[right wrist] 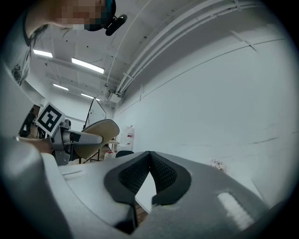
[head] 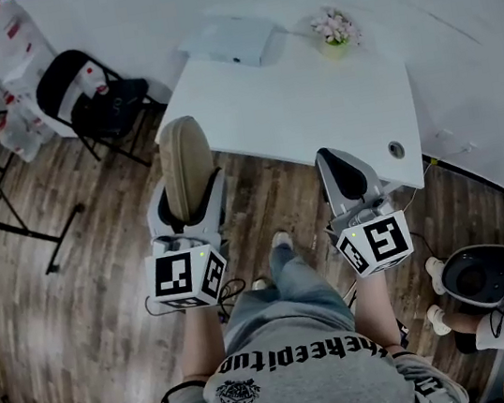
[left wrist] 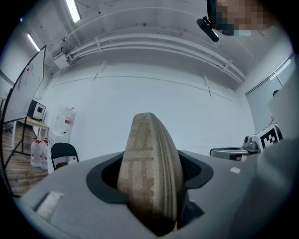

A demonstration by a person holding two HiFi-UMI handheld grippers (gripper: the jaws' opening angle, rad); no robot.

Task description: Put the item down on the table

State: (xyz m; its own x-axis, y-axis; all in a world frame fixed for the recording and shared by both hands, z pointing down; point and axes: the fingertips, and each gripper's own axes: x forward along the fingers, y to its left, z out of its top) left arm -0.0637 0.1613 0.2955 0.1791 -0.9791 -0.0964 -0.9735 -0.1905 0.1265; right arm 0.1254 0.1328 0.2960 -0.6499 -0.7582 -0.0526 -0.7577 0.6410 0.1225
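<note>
The left gripper [head: 191, 207] holds a tan zippered case [head: 186, 159]. The left gripper view shows the case standing on edge between the two jaws. Its zipper seam faces the camera and each jaw presses on one broad side. The jaws stand wide, spread by the thickness of the case. The far end of the case projects well beyond the jaw tips.

In the head view the case is in the air over the wooden floor, just near of the near-left corner of the white counter [head: 313, 110]. It does not touch the counter.

The right gripper [head: 341, 167] is to the right of the left gripper, also near of the counter edge. The right gripper view shows its jaws closed tip to tip with nothing between them.

A small flower pot [head: 335, 31] and a white box [head: 231, 40] sit at the far edge of the counter.
</note>
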